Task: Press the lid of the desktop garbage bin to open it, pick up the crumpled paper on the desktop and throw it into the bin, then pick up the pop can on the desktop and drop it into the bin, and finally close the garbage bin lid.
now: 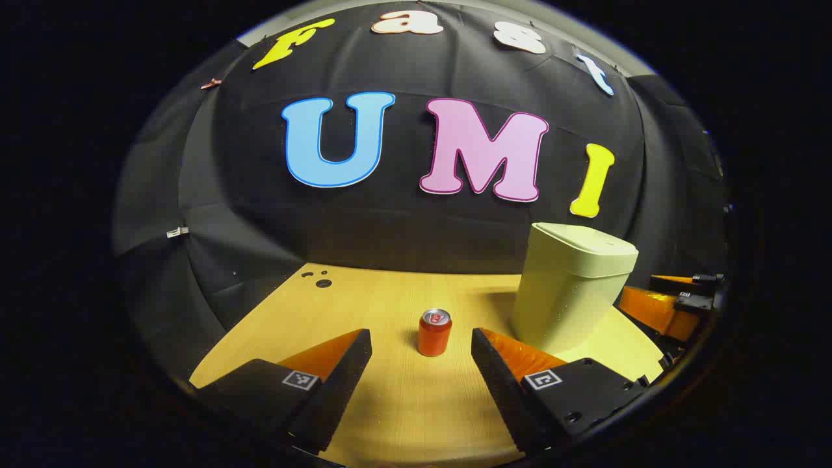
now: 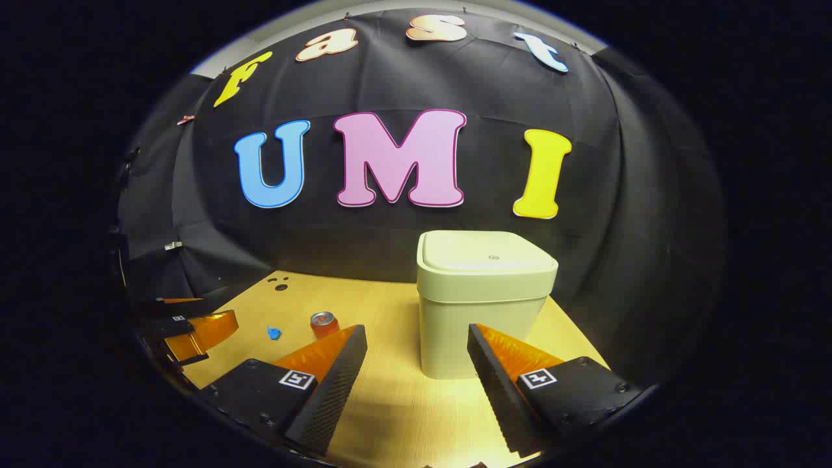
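Bin (image 2: 484,302), lid shut, stands upright on the table (image 2: 390,403) straight ahead of the right tool (image 2: 416,380), whose fingers are spread apart and empty. Left tool (image 1: 421,383), also spread, faces the upright pop can (image 1: 434,332); crumpled paper (image 2: 273,333) lies beside it.

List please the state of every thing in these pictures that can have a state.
Garbage bin: upright on the table, lid closed.
Pop can: standing upright on the table, not held.
Crumpled paper: lying on the table left of the can, not held.
Left gripper: jaws open, empty, pointing at the can.
Right gripper: jaws open, empty, facing the bin.
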